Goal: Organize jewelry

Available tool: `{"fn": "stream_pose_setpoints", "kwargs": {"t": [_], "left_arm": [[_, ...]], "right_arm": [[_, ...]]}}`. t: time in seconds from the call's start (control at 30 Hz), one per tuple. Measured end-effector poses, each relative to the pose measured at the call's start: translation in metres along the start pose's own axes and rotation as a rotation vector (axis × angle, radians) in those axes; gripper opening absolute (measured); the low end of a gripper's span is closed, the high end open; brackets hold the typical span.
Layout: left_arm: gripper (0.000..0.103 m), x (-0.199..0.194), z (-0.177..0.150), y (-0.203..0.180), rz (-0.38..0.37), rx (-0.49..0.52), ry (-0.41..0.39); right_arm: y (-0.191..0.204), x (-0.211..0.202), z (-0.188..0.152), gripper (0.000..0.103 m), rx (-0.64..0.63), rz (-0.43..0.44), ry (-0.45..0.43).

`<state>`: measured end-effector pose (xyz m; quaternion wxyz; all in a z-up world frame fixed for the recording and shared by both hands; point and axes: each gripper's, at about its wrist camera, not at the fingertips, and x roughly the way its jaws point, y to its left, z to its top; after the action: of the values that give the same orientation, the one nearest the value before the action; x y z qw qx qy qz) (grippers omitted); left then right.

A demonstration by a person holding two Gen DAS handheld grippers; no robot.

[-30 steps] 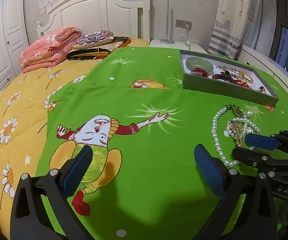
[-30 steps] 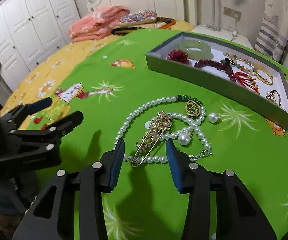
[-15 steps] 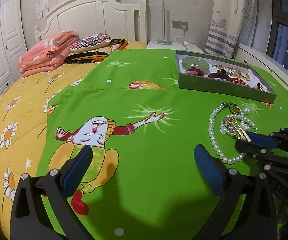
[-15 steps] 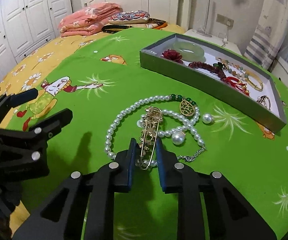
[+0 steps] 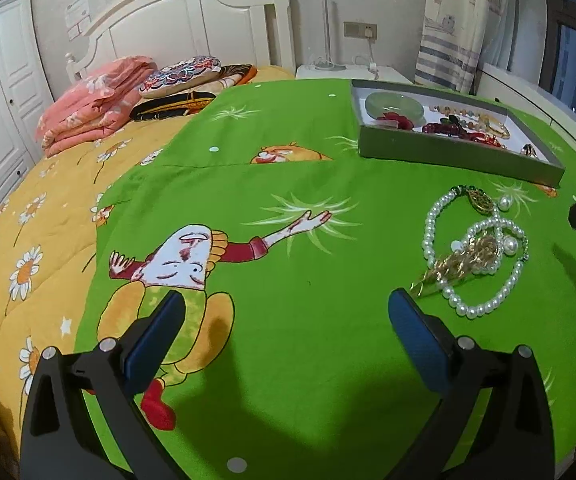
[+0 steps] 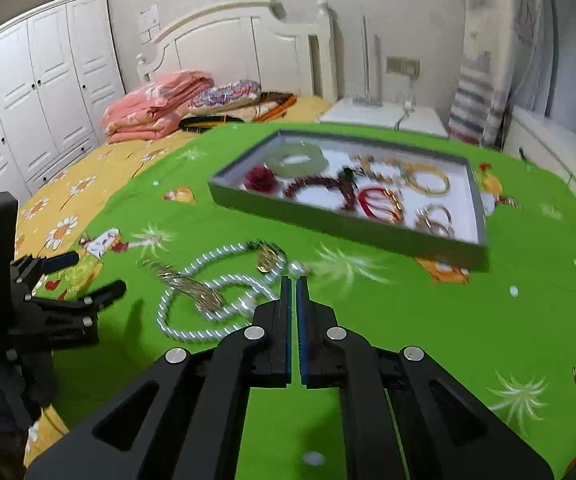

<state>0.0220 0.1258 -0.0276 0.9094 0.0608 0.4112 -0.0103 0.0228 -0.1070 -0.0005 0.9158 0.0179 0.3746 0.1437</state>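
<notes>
From the left wrist, we see a bed covered by a green cartoon sheet (image 5: 288, 184), with a yellow daisy quilt (image 5: 48, 220) at its left side. A folded pink blanket (image 5: 92, 104) and pillows lie under the white headboard (image 5: 192, 20). A white wardrobe (image 5: 0, 80) stands at the left, a nightstand (image 5: 351, 72) behind the bed, and a striped curtain (image 5: 451, 20) at the right. The grey jewelry tray (image 5: 459, 152) sits on the sheet at the far right and holds bangles and beads. Nearer to us, a pearl necklace (image 5: 431, 232) lies looped on the sheet, with a gold brooch (image 5: 459, 264) resting across it. The left hand-held gripper (image 5: 288, 308) is spread wide above the cartoon figure, with nothing between its pads. Its right pad is near the brooch's tip.

From the right wrist, where the picture is blurred, we see the same bed and tray. The right hand-held gripper (image 6: 293, 280) has just been closing and is now clenched. We see nothing between its pads. Its tips are at the right end of the necklace, beside a loose pearl, though we cannot tell whether they touch. The brooch lies on the sheet to their left.
</notes>
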Motion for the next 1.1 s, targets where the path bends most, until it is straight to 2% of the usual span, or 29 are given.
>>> {"fn": "stream_pose_setpoints", "kwargs": {"t": [0.07,0.13,0.3,0.33,0.37,0.4,0.43,0.57,0.63,0.67,0.9,1.03,1.1], "left_arm": [[0.099,-0.001,0.001,0.0,-0.005,0.001,-0.002],[0.099,0.0,0.0,0.001,-0.019,-0.011,0.007],[0.099,-0.003,-0.002,0.014,-0.015,-0.053,0.018],[0.099,-0.004,-0.003,0.017,-0.011,-0.058,0.018],[0.099,-0.005,-0.004,0.022,-0.006,-0.067,0.019],[0.099,-0.005,-0.005,0.026,-0.004,-0.075,0.019],[0.099,-0.006,-0.006,0.029,-0.002,-0.083,0.019],[0.099,-0.007,-0.009,0.043,-0.01,-0.119,0.017],[0.099,-0.006,-0.012,0.046,-0.015,-0.128,0.02],[0.099,-0.005,-0.014,0.048,-0.018,-0.132,0.022],[0.099,-0.002,-0.021,0.053,-0.038,-0.158,0.033],[0.099,-0.005,-0.024,0.048,-0.044,-0.133,0.038],[0.099,-0.006,-0.026,0.045,-0.054,-0.124,0.045]], "right_arm": [[-0.006,0.0,-0.004,0.007,-0.008,0.026,0.027],[-0.004,0.004,-0.009,0.01,-0.016,0.1,0.071],[0.033,0.022,-0.006,0.016,-0.147,0.184,0.105],[0.041,0.028,-0.005,0.025,-0.18,0.205,0.122],[0.051,0.034,-0.003,0.041,-0.22,0.235,0.143],[0.06,0.037,-0.002,0.075,-0.259,0.264,0.148],[0.066,0.037,-0.002,0.077,-0.297,0.281,0.136],[0.089,0.039,0.011,0.061,-0.528,0.288,0.126],[0.092,0.044,0.018,0.053,-0.629,0.339,0.155],[0.092,0.048,0.022,0.052,-0.68,0.372,0.184],[0.089,0.065,0.03,0.036,-0.823,0.503,0.306],[0.095,0.075,0.025,0.026,-0.92,0.497,0.328],[0.093,0.079,0.024,0.018,-0.922,0.494,0.335]]}}
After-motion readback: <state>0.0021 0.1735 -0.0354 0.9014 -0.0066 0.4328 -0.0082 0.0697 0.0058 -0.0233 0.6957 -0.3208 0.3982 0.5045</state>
